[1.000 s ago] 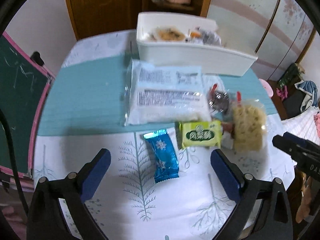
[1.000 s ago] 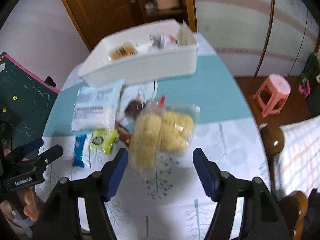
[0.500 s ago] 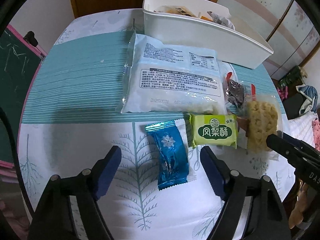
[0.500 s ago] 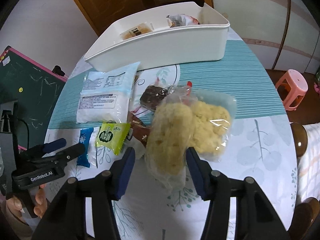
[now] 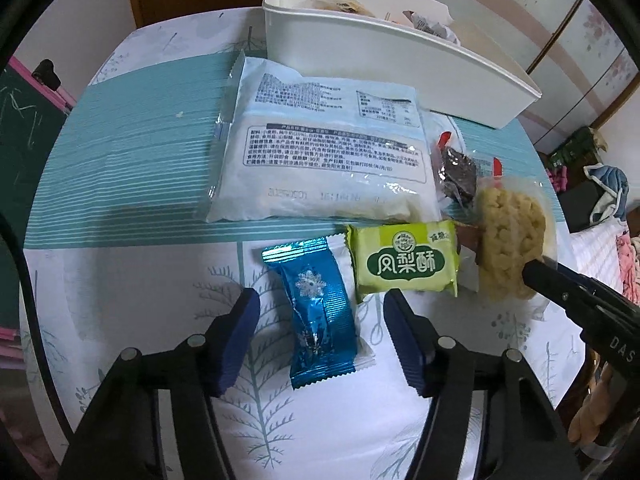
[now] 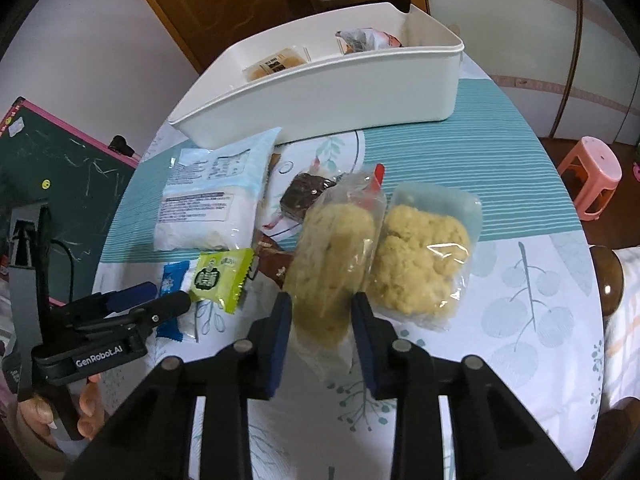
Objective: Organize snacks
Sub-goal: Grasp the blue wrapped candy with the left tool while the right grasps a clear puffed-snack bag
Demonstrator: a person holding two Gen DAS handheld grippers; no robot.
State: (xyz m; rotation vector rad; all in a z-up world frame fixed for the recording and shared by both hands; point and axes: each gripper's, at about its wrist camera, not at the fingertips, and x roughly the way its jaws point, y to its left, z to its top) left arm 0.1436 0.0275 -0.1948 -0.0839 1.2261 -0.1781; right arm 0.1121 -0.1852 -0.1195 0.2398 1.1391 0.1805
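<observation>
Right tongs (image 6: 318, 308) pinch the near end of a clear bag of yellow puffs (image 6: 334, 264), blue pads pressed against both its sides. Left tongs (image 5: 318, 316) are spread, straddling the near half of a blue packet (image 5: 316, 312) without touching it.

Largest is the round counter (image 5: 120, 280), under a cloth with teal stripes across the middle and leaf prints along the near edge. At its far edge stands a white bin (image 6: 320, 88) with several wrapped snacks inside.

Just in front of the bin lies a big pale bag (image 5: 324, 152), printed side up, on the teal stripes. Toward the right edge rests a second bag of puffs (image 6: 424, 256), touching the pinched one on its right side. The pinched bag stands tilted, its far end raised and its red-tabbed top pointing toward the bin.

A green packet (image 5: 404, 260) lies flat near the middle, just in front of the pale bag and just right of the blue packet, their edges touching. A dark snack in clear wrap (image 6: 308, 196) sits between the pale bag and the puffs, and a brown wrapper (image 6: 272, 260) shows partly under the pinched bag.

Off the counter, a pink stool (image 6: 592, 176) stands on the floor to the right and a green chalkboard (image 6: 60, 176) to the left.
</observation>
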